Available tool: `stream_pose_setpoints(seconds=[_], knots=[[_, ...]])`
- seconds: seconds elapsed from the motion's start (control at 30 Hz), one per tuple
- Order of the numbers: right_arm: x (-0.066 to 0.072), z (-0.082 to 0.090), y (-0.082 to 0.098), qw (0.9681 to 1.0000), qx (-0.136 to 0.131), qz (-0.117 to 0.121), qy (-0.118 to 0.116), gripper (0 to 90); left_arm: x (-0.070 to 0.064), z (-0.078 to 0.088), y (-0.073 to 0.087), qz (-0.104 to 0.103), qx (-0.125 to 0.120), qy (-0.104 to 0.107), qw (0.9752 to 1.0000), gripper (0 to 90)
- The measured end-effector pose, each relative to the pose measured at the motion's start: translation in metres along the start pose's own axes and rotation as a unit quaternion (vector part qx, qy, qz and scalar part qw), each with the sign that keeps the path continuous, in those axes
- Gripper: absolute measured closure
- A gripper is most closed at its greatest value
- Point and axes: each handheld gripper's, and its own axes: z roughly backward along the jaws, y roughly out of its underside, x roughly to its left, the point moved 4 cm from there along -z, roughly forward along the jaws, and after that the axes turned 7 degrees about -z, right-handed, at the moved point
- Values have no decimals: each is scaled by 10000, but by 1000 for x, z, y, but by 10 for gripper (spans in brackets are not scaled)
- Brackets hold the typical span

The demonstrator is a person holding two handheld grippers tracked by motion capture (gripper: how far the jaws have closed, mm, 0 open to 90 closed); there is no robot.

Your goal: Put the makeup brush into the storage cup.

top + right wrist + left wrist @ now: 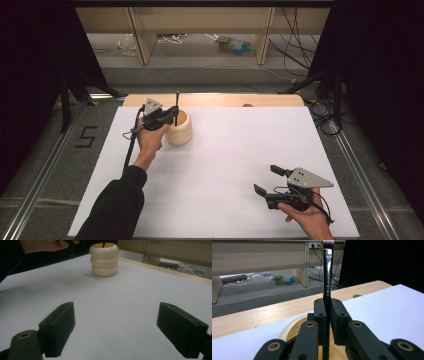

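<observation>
Between the pressed-together jaws of the left hand-held gripper [167, 117] stands a makeup brush [327, 280], pinched by its black handle and held upright. From the left gripper view, its silver ferrule rises straight above the jaw tips to a pale tuft of bristles at the top edge, while the handle runs down between the pads and on below them. Directly under this hand-held gripper sits a cream ribbed cup [179, 130], its rim showing just beneath the jaws, and the lower end of the brush handle reaches down into its mouth. The cup stands on the white worktop [220, 165], just beside the person's left hand [150, 137], which wraps the gripper body from behind. Well apart from the cup, nearer the person, the right hand-held gripper [266, 180] rests in the right hand [310, 217] with its jaws spread wide and nothing between them. From the right gripper view, the cup lies far ahead of these jaws, slightly to their left.
</observation>
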Motion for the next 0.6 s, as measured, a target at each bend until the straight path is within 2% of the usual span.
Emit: stream_pose_setpoints(seconds=[0.13, 0.17, 0.2, 0.23, 0.33, 0.37, 0.43, 0.6], knots=[[0, 0, 0, 10000, 0, 4, 0, 162, -1, 0, 1, 102, 61, -25, 9999, 812], [0, 0, 0, 10000, 0, -4, 1, 162, 0, 0, 1, 16, 73, -66, 10000, 743], [0, 0, 0, 10000, 0, -4, 1, 162, -1, 0, 1, 117, 70, -61, 9999, 743], [1, 1, 1, 9999, 97, -89, -21, 162, -1, 1, 0, 64, 61, -40, 10000, 726], [1, 0, 1, 9999, 66, -100, -24, 162, 0, 2, -2, 27, 58, -31, 10000, 687], [1, 0, 1, 9999, 66, -100, -24, 162, -1, 3, -2, 122, 57, -51, 9999, 687], [1, 1, 1, 9999, 81, -96, -26, 162, 1, 4, -2, 24, 98, -56, 9999, 658], [1, 1, 1, 9999, 109, -104, -26, 162, 1, 6, -2, 17, 166, -22, 9999, 581]])
